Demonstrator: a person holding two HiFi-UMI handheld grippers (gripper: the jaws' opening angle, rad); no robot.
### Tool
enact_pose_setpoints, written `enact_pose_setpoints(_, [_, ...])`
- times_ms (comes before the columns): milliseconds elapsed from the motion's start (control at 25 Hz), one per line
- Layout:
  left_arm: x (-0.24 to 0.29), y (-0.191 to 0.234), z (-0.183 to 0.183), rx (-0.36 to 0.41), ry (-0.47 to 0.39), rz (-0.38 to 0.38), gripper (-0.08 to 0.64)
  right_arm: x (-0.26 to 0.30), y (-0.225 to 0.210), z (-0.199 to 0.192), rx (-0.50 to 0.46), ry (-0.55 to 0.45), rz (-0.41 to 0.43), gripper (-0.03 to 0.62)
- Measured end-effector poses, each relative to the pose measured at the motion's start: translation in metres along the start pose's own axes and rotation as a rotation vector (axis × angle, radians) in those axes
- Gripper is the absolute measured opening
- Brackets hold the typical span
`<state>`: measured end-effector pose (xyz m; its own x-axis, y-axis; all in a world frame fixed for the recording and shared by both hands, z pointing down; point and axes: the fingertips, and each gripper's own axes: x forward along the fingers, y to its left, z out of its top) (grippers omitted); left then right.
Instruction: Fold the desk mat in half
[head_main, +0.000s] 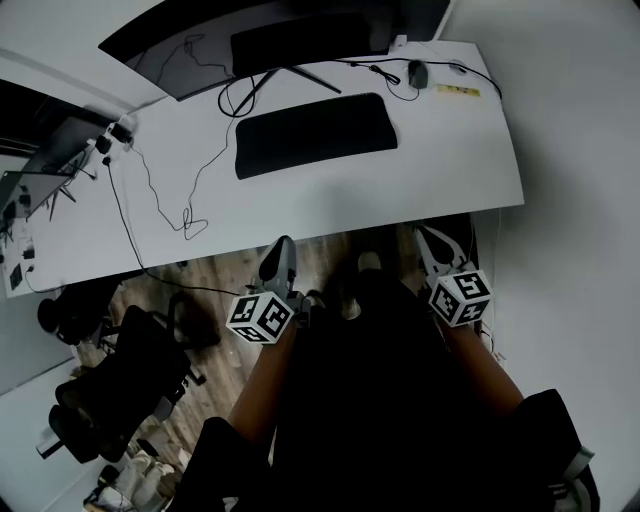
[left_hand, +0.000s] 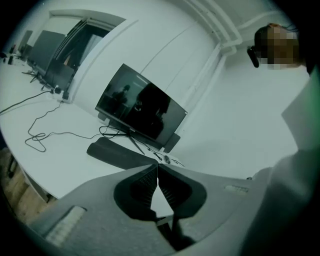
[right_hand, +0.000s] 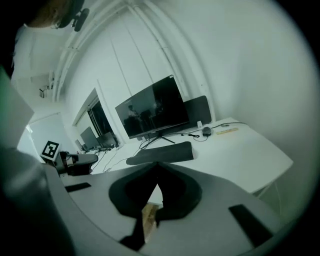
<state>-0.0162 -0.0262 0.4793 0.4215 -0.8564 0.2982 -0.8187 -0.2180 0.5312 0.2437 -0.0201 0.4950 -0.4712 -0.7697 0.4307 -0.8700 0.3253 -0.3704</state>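
Note:
The black desk mat (head_main: 315, 135) lies on the white desk (head_main: 430, 180) in front of the monitor, as a compact rectangle that looks two layers thick in the right gripper view (right_hand: 162, 153). It also shows in the left gripper view (left_hand: 117, 154). Both grippers are held off the desk, over the person's lap. The left gripper (head_main: 278, 258) is shut with nothing between its jaws (left_hand: 157, 167). The right gripper (head_main: 433, 246) is likewise shut and empty (right_hand: 156, 166). Neither touches the mat.
A dark monitor (head_main: 250, 35) stands at the desk's back, with a mouse (head_main: 418, 73) and a yellow strip (head_main: 458, 90) to its right. Cables (head_main: 165, 195) trail across the desk's left half. A black office chair (head_main: 120, 385) stands on the wooden floor at lower left.

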Motion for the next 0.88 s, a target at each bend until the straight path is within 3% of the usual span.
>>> enact_pose_setpoints(280, [-0.072,-0.012,0.014,0.162,-0.037,-0.089,0.023,-0.048,0.084,-0.009,-0.130,-0.068,-0.073,0.002])
enact_pose_setpoints(560, [-0.160,0.002,0.022,0.189,-0.092,-0.144,0.023,-0.086,0.155,-0.040,-0.173,-0.092,-0.135,0.002])
enact_pose_setpoints(880, [-0.206,0.007,0.034,0.281,-0.136,-0.141,0.023,-0.112,0.196,-0.040,-0.221,-0.140,-0.147,0.002])
